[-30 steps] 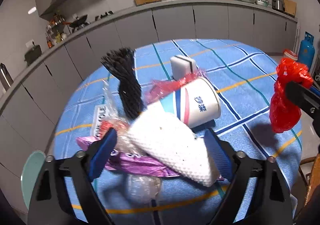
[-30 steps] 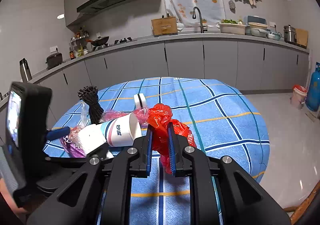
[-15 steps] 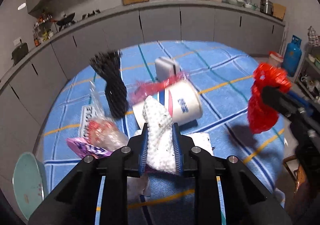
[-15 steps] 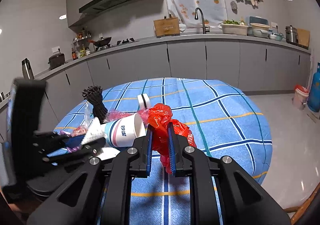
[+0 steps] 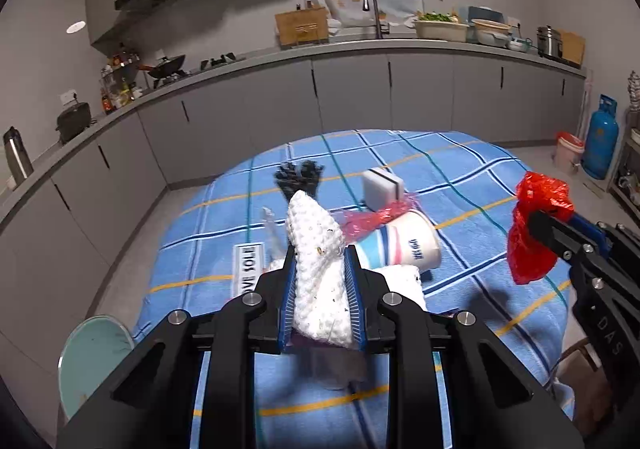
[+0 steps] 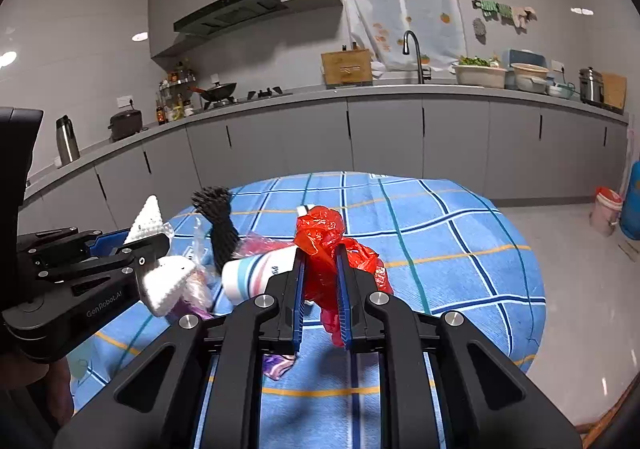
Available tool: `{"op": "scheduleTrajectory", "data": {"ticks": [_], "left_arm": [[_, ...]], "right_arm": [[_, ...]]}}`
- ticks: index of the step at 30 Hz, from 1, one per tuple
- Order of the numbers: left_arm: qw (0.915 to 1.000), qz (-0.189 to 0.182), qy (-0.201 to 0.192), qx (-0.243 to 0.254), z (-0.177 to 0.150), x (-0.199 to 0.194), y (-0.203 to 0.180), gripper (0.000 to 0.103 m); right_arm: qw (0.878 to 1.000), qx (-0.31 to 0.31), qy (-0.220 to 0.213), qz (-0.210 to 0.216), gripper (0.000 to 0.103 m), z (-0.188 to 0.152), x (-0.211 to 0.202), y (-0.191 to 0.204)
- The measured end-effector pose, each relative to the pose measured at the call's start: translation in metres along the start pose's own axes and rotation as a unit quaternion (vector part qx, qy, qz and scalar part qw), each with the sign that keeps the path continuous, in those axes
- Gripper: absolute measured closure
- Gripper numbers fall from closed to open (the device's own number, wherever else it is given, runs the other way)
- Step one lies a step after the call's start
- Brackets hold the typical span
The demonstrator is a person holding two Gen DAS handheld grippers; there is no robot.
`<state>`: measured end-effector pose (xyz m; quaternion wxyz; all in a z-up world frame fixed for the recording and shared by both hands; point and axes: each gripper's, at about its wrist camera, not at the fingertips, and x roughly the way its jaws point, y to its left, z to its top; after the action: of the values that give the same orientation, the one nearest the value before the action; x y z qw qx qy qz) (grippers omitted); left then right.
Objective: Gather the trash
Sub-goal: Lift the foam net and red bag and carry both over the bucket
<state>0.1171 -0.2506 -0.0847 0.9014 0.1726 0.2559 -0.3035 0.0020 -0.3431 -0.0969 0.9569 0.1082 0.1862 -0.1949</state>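
Blue-padded fingers (image 5: 289,289) of the left gripper (image 5: 320,281) clamp a white, dimpled, speckled foam sheet (image 5: 318,249), folded to a point, raised above the paper cup (image 5: 408,245). Right gripper (image 6: 320,269) pinches a crumpled red plastic bag (image 6: 324,237) right of that cup.

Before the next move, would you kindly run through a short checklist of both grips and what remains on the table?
1. Left gripper shut on the white foam piece: ok.
2. Foam lifted off the table: ok.
3. Right gripper shut on the red bag: ok.
4. Bag mouth open to take the foam: not ok, bunched.
5. Table cleared: not ok, paper cup remains.
6. Bin location: cannot tell.
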Motion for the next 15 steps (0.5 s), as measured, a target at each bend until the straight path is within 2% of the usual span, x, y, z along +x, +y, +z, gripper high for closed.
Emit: {"op": "scheduleTrajectory", "data": {"ticks": [15], "left_arm": [[0.999, 0.025, -0.005, -0.037, -0.008, -0.014, 0.043, 0.08]], "right_arm": [[0.999, -0.022, -0.014, 0.031, 0.088, 0.011, -0.009, 0.033]]}}
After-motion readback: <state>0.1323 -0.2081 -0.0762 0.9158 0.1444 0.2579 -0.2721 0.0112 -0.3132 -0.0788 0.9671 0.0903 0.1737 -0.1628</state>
